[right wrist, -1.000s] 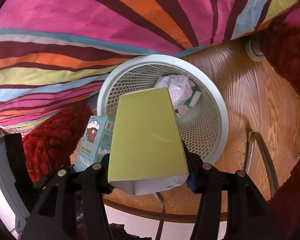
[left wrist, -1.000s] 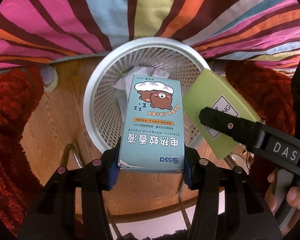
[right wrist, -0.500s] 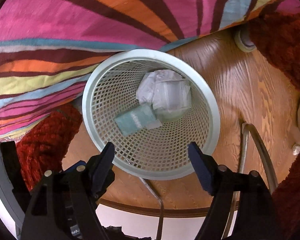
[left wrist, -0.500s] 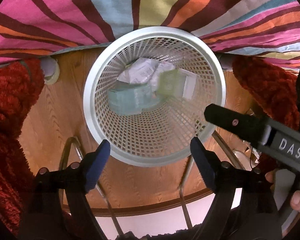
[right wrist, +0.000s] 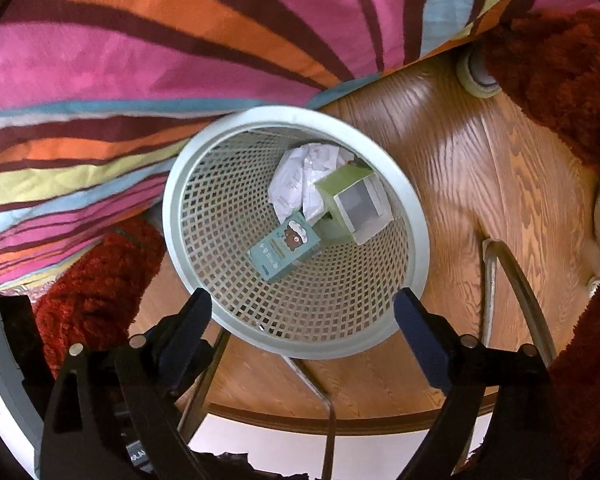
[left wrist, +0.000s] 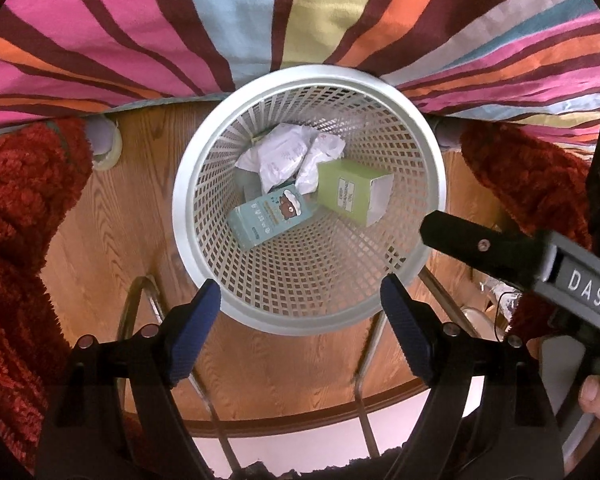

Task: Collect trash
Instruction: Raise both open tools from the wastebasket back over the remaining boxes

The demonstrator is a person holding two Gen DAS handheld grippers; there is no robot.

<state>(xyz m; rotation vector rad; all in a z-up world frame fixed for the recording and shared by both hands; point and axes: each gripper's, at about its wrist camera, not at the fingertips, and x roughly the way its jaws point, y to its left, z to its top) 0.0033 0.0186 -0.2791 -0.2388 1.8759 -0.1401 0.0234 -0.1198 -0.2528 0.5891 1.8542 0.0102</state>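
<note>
A white mesh wastebasket [left wrist: 196, 240] [right wrist: 172, 216] stands on the wooden floor below both grippers. At its bottom lie a teal box with a bear picture [left wrist: 270, 216] [right wrist: 286, 246], a green box with an open white end [left wrist: 354, 194] [right wrist: 356, 202], and crumpled white paper [left wrist: 286, 156] [right wrist: 300, 172]. My left gripper [left wrist: 302, 314] hangs open over the near rim with nothing between its fingers. My right gripper [right wrist: 302, 330] is above the near rim too, its jaws opening and empty. The right gripper's black finger [left wrist: 488, 248] shows at the right of the left wrist view.
A striped pink, orange and maroon bedcover [left wrist: 260, 20] [right wrist: 180, 40] hangs over the far side of the basket. Red shaggy rug [left wrist: 16, 220] [right wrist: 560, 88] lies on both sides. Chrome tube legs [left wrist: 140, 304] [right wrist: 512, 280] cross the floor near the basket. A tape roll [left wrist: 106, 148] lies by the rug.
Both grippers opened: the left let go of the teal box, the right let go of the green box. Both boxes fell into the basket and now lie at its bottom.
</note>
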